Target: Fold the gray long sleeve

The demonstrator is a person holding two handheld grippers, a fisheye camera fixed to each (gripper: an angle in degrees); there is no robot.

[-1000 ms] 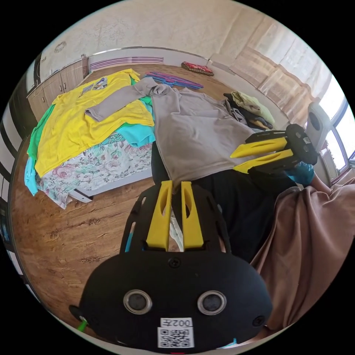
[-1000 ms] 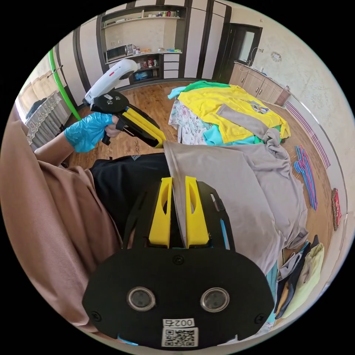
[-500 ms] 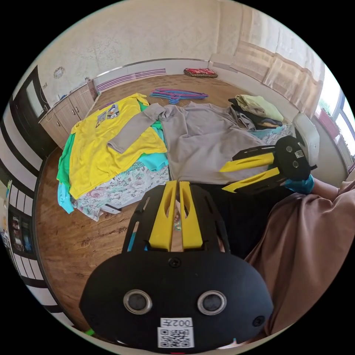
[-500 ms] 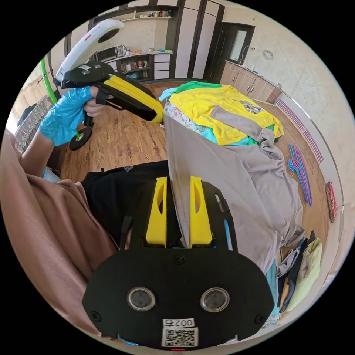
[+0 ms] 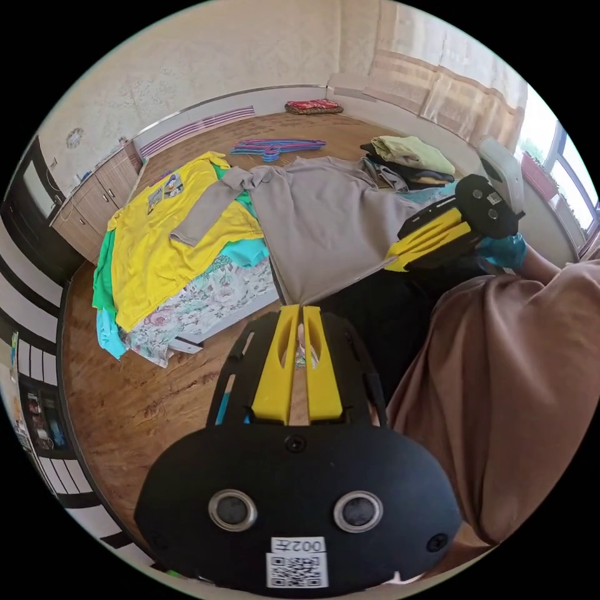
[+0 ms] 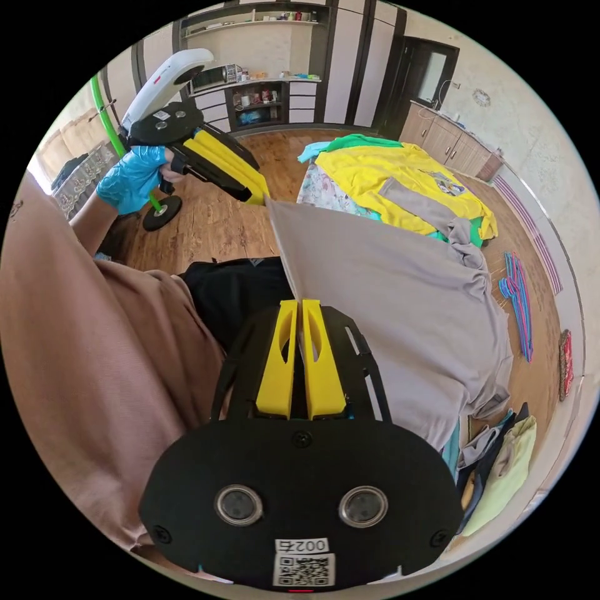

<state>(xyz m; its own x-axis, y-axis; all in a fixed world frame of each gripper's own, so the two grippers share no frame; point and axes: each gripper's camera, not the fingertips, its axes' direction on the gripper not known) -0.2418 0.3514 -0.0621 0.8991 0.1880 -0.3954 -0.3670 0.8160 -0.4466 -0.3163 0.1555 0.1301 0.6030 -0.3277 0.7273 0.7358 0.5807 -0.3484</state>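
Note:
The gray long sleeve shirt (image 5: 325,219) (image 6: 400,300) is stretched from the bed toward the person, its hem pulled taut. My left gripper (image 5: 299,309) is shut on one hem corner; in the right gripper view it (image 6: 257,195) pinches that corner at the upper left. At the other hem corner my right gripper (image 6: 299,306) is shut on the cloth, and it (image 5: 395,257) shows at the right of the left gripper view. One gray sleeve (image 5: 203,209) lies over a yellow shirt (image 5: 150,250).
Yellow, green and teal clothes cover a floral sheet (image 5: 206,300) on the bed. Folded clothes (image 5: 409,159) sit at the far side. Coloured hangers (image 5: 275,147) lie on the wooden floor (image 5: 137,394). The person's brown sleeve (image 5: 512,387) and black garment (image 6: 237,290) are close by.
The right gripper's jaws have gone from apart to shut on the hem. Both grippers have lifted the hem, and the shirt now hangs taut between them.

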